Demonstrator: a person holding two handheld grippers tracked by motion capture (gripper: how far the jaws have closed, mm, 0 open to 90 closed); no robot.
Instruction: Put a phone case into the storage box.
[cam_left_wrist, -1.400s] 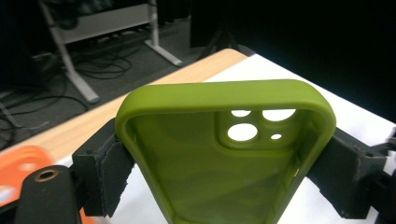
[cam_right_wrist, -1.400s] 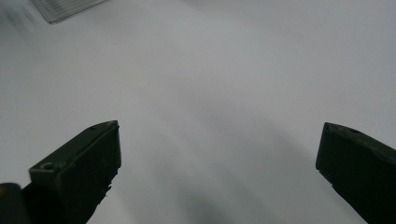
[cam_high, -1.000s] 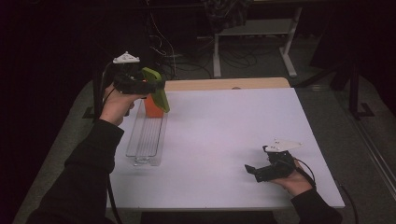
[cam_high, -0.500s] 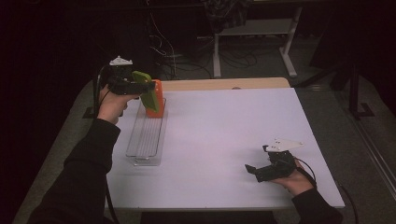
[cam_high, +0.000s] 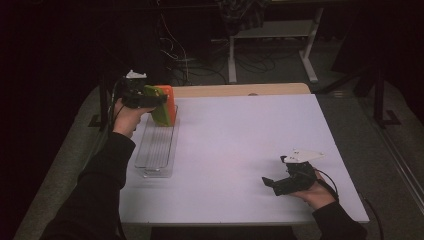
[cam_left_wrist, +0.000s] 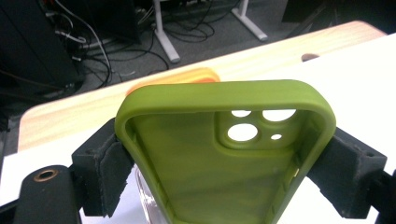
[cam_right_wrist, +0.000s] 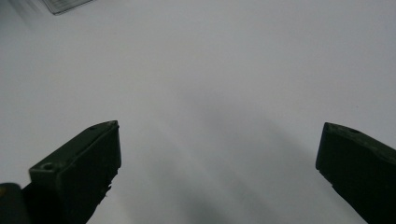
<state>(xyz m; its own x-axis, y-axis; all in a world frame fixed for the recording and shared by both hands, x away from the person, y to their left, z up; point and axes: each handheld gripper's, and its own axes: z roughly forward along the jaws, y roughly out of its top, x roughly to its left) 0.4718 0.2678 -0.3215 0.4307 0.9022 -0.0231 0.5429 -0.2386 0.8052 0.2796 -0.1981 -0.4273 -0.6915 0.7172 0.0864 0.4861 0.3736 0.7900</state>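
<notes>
Two phone cases are in play: a green phone case (cam_left_wrist: 224, 158), clamped by its side edges in the left gripper (cam_high: 150, 100), and an orange phone case (cam_high: 169, 102) standing just behind it at the far end of one clear tray (cam_high: 156, 150). The tray lies on the white tabletop (cam_high: 240, 145) near its left edge. The right gripper (cam_right_wrist: 219, 172) rests low near the right front corner, jaws spread wide with nothing between them.

An olive-green phone case (cam_left_wrist: 224, 163) is seen, w/ an orange case (cam_high: 169, 102) behind it. Clear ribbed tray (cam_high: 156, 150), white table (cam_high: 240, 145), black pads (cam_left_wrist: 102, 172); sleeves probably black.
</notes>
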